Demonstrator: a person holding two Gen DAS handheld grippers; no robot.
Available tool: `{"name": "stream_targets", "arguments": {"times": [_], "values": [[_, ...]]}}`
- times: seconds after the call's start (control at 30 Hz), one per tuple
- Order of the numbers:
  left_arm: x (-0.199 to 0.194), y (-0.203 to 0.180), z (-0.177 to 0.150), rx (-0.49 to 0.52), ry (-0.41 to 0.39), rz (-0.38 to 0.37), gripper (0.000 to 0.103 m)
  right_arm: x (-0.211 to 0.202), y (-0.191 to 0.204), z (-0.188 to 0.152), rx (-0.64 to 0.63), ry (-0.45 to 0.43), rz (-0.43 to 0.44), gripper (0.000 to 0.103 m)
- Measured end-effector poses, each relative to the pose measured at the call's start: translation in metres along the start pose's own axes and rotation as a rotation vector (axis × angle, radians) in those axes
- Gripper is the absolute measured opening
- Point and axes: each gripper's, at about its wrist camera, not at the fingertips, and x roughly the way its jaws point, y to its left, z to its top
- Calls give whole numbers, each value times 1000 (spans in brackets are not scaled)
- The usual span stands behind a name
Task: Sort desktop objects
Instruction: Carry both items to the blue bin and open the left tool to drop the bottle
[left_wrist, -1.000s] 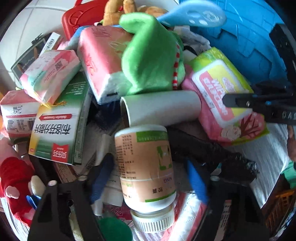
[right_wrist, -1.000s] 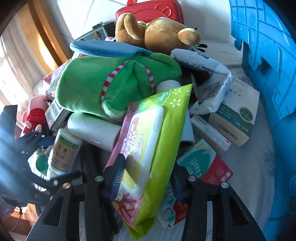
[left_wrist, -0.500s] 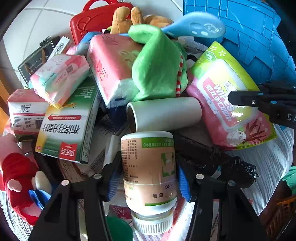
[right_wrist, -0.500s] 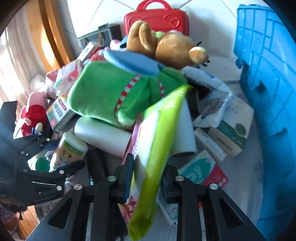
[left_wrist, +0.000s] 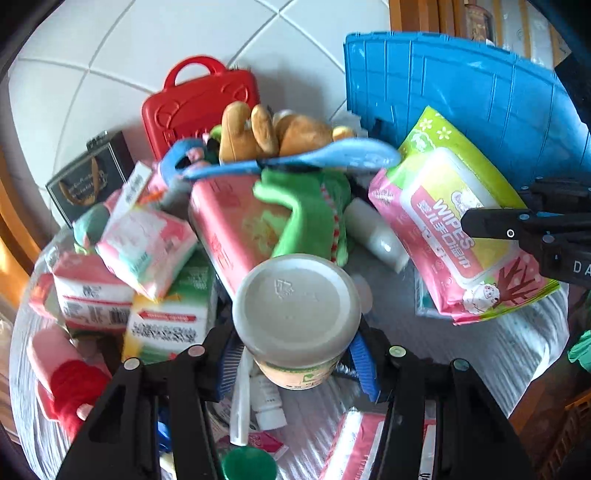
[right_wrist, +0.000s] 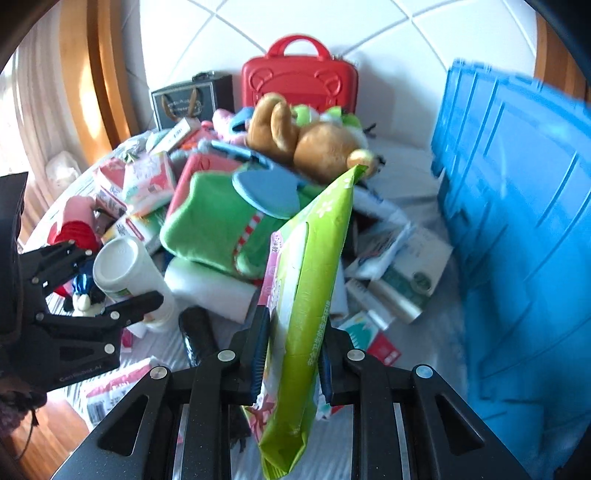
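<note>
Left wrist view. The left gripper is clamping a medicine bottle between its blue pads, jaws partly closed on the bottle's body. The bottle's long axis is running along the line of the fingers, so its flat white base is facing the camera and its cap end is pointing back toward the wrist, out of sight. It is riding clear above the pile of tissue packs and boxes. The blue bin is lying up and to the right of this gripper, beyond the wipes pack, which the right gripper is entering from the right edge to hold.

Right wrist view. The right gripper is pinching the wipes pack with its jaws nearly shut on the pack's thin lower part. The pack is standing on edge, its long axis rising away from the fingers and leaning slightly right. The blue bin is filling the right side, just beside the pack and nearer to this hand than to the other. The left gripper, at the left, is carrying the bottle over the heap, with the green plush and the brown bear lying between it and the bin. Judged from this layout, the right hand has the shorter path to the bin.
</note>
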Motion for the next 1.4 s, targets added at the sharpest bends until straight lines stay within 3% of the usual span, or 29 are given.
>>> {"name": "stream_targets", "arguments": {"times": [0.3, 0.7, 0.9, 1.03, 1.2, 1.4], "values": [[-48, -15, 76, 75, -183, -16, 52, -78, 9, 39, -17, -144, -77, 19], [-46, -19, 89, 114, -192, -83, 52, -80, -2, 67, 11, -109, -113, 19], [-72, -38, 121, 160, -266, -99, 52, -121, -8, 81, 25, -168, -130, 19], [-107, -73, 163, 201, -366, -122, 52, -185, -26, 88, 52, -286, -155, 19], [-149, -154, 228, 252, -499, -160, 52, -270, -81, 91, 89, -440, -223, 19], [-146, -254, 286, 285, -527, -205, 52, -318, -173, 76, 158, -473, -352, 19]]}}
